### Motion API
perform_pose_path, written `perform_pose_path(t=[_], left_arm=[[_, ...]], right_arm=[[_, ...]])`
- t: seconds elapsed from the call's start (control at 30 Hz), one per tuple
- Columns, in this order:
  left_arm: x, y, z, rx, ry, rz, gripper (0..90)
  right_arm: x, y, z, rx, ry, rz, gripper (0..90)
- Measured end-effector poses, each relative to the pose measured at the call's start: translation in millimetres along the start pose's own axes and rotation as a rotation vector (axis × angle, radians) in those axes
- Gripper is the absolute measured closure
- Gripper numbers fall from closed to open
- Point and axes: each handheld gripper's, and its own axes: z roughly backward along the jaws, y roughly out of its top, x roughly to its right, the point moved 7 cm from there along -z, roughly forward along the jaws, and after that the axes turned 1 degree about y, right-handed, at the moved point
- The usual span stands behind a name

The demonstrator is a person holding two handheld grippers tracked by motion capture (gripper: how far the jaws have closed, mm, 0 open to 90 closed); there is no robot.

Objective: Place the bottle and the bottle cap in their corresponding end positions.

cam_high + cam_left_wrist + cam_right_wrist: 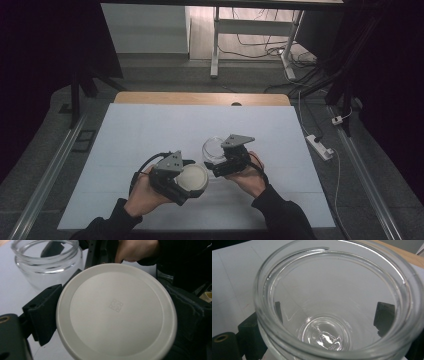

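A round white lid [193,178] is clamped edge to edge in my left gripper [186,181], its flat face turned up. In the left gripper view the lid [116,312] spans the gap between both black jaws. A clear glass jar [213,147] with no lid stands just right of it on the white mat, with my right gripper [220,161] shut around its body. The right gripper view looks down into the jar's mouth [337,290], and the black fingers [384,318] show through the glass on either side. In the left gripper view the jar [47,263] is at the upper left, close beyond the lid.
A white mat [150,135] covers the table, with a wooden strip [200,98] along its far edge. A power strip [320,146] and cables lie on the floor to the right. A desk frame [216,45] stands beyond the table.
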Motion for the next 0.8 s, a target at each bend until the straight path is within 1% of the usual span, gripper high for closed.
perform_pose_path(t=[0.17, 0.4, 0.5, 0.57, 0.7, 0.8], left_arm=[[0.4, -3.1, -5.1, -0.006, 0.000, 0.001, 7.8], [0.1, -7.1, -12.7, -0.013, -0.001, -0.010, 7.8], [-0.9, -9.2, -16.5, -0.010, 0.002, -0.002, 7.8], [-2.1, -10.9, -18.5, -0.015, 0.000, -0.005, 7.8], [-4.2, -13.7, -24.2, -0.013, 0.011, 0.003, 7.8], [-6.3, -16.5, -28.9, -0.020, 0.014, 0.006, 7.8]], right_arm=[[4.9, 4.2, -5.6, 0.002, -0.004, -0.009, 6.3], [8.4, 7.9, -12.0, 0.000, -0.008, -0.009, 6.4], [10.1, 9.6, -15.4, -0.002, -0.010, -0.010, 6.4], [11.4, 10.7, -17.7, -0.002, -0.012, -0.013, 6.3], [14.6, 12.2, -21.9, -0.005, -0.017, -0.014, 6.4], [18.0, 12.9, -24.8, -0.006, -0.023, -0.016, 6.3]])
